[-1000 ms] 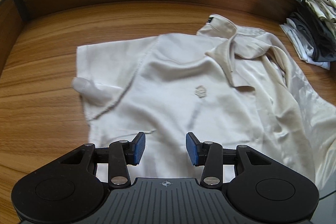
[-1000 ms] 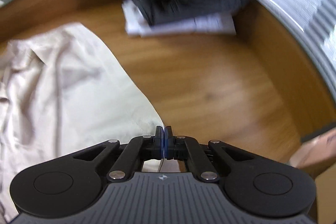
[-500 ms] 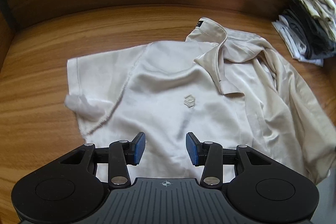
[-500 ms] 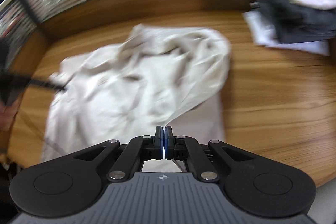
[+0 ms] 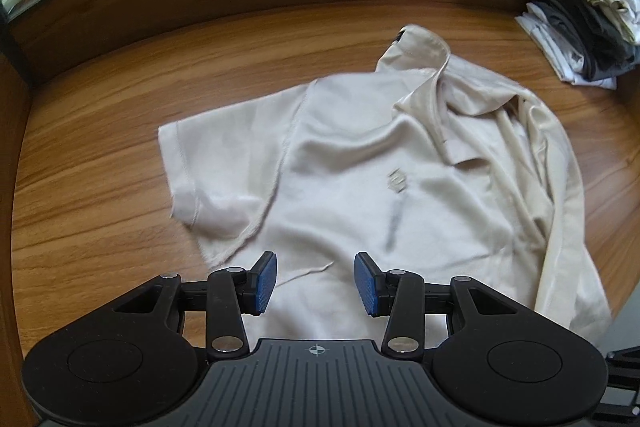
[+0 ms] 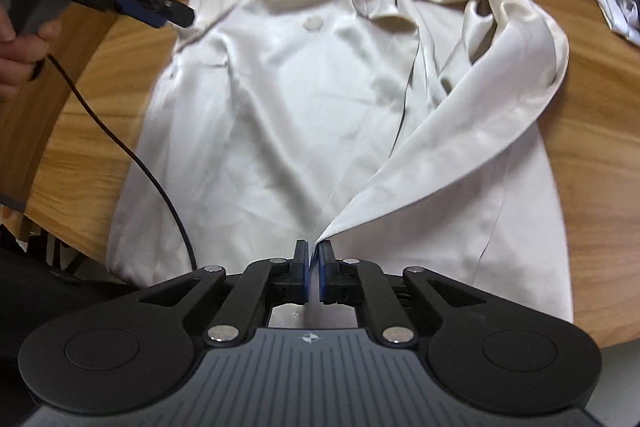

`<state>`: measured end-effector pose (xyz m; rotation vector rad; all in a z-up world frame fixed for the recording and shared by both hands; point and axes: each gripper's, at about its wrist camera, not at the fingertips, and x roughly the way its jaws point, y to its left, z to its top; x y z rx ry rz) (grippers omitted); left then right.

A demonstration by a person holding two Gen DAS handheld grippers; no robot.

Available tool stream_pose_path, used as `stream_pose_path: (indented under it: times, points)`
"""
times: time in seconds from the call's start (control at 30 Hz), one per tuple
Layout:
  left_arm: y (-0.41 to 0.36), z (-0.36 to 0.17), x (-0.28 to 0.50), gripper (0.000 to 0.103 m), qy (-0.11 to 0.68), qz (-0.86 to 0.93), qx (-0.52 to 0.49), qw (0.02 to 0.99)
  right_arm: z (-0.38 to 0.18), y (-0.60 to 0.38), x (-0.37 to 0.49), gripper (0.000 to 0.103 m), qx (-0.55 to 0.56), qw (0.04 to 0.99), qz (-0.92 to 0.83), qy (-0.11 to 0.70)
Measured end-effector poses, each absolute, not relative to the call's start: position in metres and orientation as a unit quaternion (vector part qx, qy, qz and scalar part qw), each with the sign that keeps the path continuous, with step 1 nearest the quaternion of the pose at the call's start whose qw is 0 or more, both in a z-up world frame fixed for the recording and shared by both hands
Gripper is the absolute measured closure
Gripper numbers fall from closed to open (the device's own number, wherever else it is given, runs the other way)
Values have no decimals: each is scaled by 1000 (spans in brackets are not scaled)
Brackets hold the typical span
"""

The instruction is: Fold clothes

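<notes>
At the far left of the right wrist view your hand (image 6: 18, 43) grips the handle of the left gripper (image 6: 176, 11), which hangs above the left sleeve (image 5: 224, 171) of the cream polo shirt (image 5: 360, 195), a black cable (image 6: 132, 155) trailing from it toward the near table edge. In its own view that claw stands spread, blue pads (image 5: 266, 281) well apart with nothing between them, over the shirt's near left part. The shirt lies face up in the middle of the wooden table (image 5: 100, 155), collar (image 5: 424, 47) toward the far side, a small emblem (image 5: 394, 181) on the chest, its near hem at the table's near edge. Its right side is folded over toward the middle, and that flap (image 6: 460, 131) runs down to a point at your right gripper (image 6: 314, 259). That claw's jaws have just been opening a little: a narrow gap shows between the pads, the corner of fabric reaches into it, and whether the pads press on it you cannot tell from here. At the far right a stack of folded clothes (image 5: 588, 19) sits well apart from the shirt.
</notes>
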<state>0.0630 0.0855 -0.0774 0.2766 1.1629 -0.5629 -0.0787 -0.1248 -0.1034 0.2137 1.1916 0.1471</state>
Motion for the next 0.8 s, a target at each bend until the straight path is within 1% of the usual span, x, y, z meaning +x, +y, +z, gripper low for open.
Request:
stream_pose_path:
  times: [0.03,0.07,0.1,0.13,0.27,0.33,0.43,0.53,0.63,0.67,0.8]
  points:
    - [89,-79,62,57,540,-262,131,789,-105,-124,-80,96,101,820,68,559]
    - [93,-81,61,57,540,-262,133,789,-107,-124,-81,89,102,820,66,559]
    - [96,-82,61,57,539,-264,134,789,-107,-127,-81,81,105,823,64,555]
    - [99,-83,60,57,538,-266,135,788,-104,-132,-80,79,108,827,60,548]
    - [110,-85,58,57,542,-265,134,786,-93,-157,-75,77,115,841,31,528]
    - [115,-84,58,57,546,-263,127,785,-85,-174,-70,75,118,845,14,521]
    - [119,-80,56,57,546,-260,120,787,-71,-204,-57,68,120,850,-9,513]
    - [120,-75,53,56,545,-252,107,792,-62,-236,-37,67,125,854,-23,505]
    - [117,-72,48,54,546,-243,94,796,-58,-269,-10,65,125,854,-35,504]
    - [115,-72,46,52,548,-238,91,797,-58,-279,-1,63,124,854,-38,504]
    - [106,-73,39,51,554,-217,70,801,-70,-318,40,63,128,846,-50,516]
